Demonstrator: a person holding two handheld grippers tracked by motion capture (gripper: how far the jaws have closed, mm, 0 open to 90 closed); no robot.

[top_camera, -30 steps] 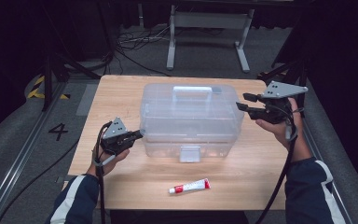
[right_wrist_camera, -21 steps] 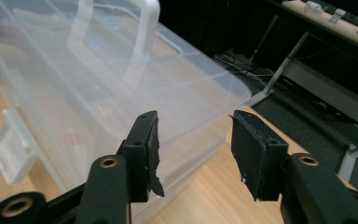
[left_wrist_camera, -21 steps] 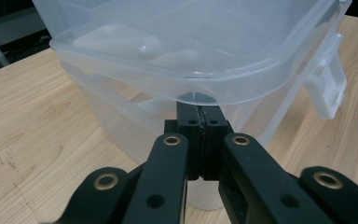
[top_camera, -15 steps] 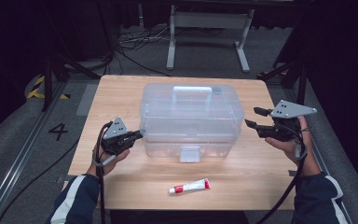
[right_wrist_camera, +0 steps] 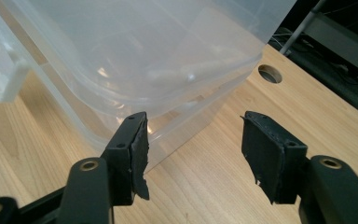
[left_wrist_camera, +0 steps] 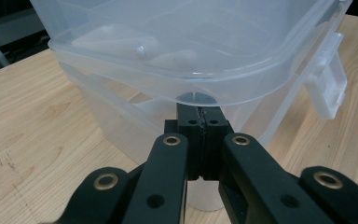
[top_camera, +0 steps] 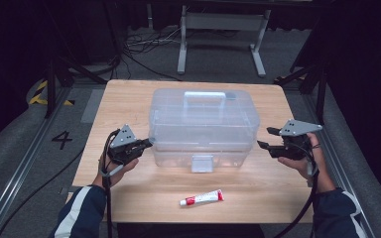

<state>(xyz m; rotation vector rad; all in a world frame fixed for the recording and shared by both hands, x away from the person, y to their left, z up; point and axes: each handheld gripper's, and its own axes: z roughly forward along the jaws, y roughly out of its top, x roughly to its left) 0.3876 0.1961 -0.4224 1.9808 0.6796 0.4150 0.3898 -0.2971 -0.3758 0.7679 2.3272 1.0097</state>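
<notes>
Clear box [top_camera: 203,124] sits between both grippers' fingers [right_wrist_camera: 137,154]

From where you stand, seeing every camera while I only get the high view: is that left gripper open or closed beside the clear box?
Observer: Closed. In the left gripper view the left gripper has its two pads pressed flat together, just under the lid rim of the clear box.
Operator: And the right one?
Observer: The right gripper is wide open, bare wood showing between its pads, and it holds nothing.
Operator: Anything on the table that the box hides from me?
Observer: Yes, a round hole in the tabletop, past the box's corner.
</notes>
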